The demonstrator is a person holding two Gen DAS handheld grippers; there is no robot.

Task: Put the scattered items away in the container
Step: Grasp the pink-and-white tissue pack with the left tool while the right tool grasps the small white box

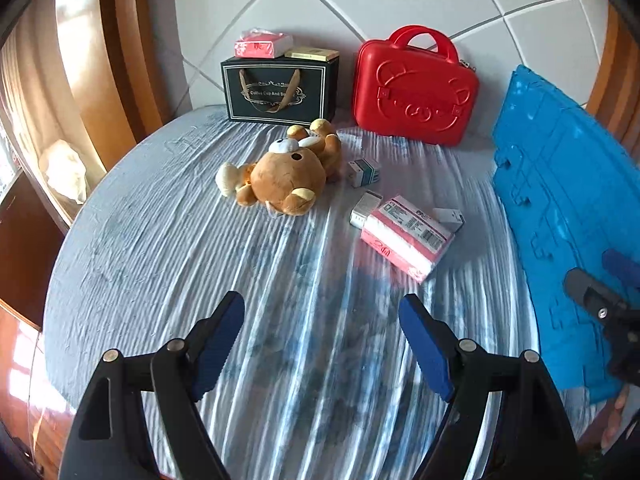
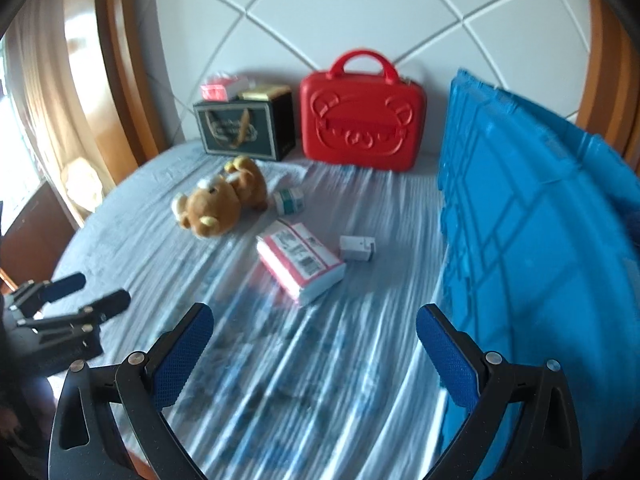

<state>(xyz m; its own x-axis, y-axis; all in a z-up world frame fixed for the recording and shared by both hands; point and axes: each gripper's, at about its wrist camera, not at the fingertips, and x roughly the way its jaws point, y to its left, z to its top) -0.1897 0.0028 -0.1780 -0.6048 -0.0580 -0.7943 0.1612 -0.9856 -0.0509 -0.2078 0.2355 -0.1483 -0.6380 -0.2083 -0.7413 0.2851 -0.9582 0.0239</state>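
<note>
A brown teddy bear (image 1: 286,172) (image 2: 224,202) lies on the blue-grey bed sheet (image 1: 168,248). Beside it are a small teal-and-white box (image 1: 364,172) (image 2: 289,201), a pink-and-white tissue pack (image 1: 406,236) (image 2: 300,266) and two small white boxes (image 1: 365,209) (image 2: 357,248). A blue plastic crate (image 1: 560,216) (image 2: 532,264) stands at the right. My left gripper (image 1: 322,344) hovers open over bare sheet, short of the items. My right gripper (image 2: 314,354) is open too, just left of the crate, nothing between its fingers.
A red bear-faced case (image 1: 416,88) (image 2: 362,120) and a black gift box (image 1: 280,90) (image 2: 244,128) with a pink pack and a gold box on top stand against the white padded headboard (image 1: 400,0). Wooden frame and curtain lie left.
</note>
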